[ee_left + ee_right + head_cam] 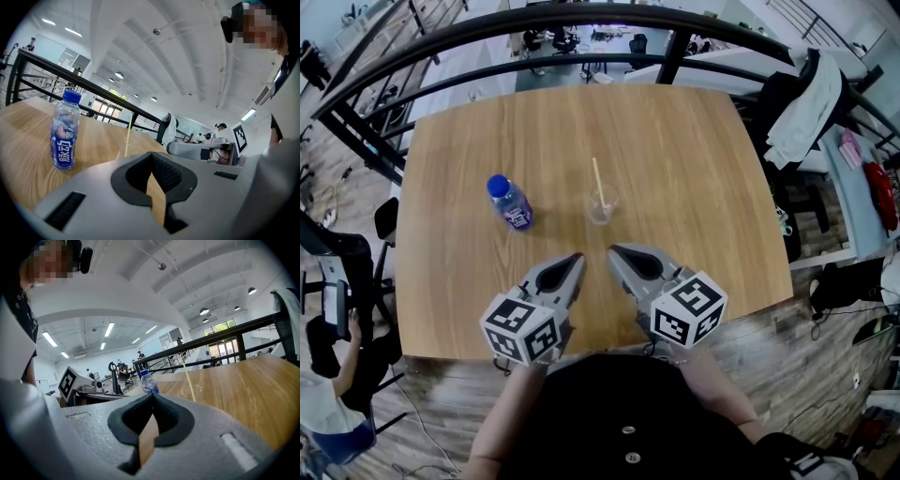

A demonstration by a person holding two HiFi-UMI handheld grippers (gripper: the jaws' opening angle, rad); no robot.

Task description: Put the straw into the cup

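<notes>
A clear plastic cup [601,208] stands upright near the middle of the wooden table [694,187]. A pale yellow straw [597,178] stands in it and leans toward the far side. My left gripper [578,258] and right gripper [612,251] hover side by side near the table's front edge, a short way short of the cup. Both are shut with nothing between the jaws. In the left gripper view the straw [127,135] and cup [132,141] lie beyond my left gripper [151,157]. The right gripper view shows the straw [187,378] and cup [192,391] past my right gripper [152,399].
A small water bottle [510,202] with a blue cap and purple label stands left of the cup, also seen as the bottle [64,131] and the bottle [148,382]. A black railing [581,19] rings the table's far side. A jacket [802,103] hangs at the right.
</notes>
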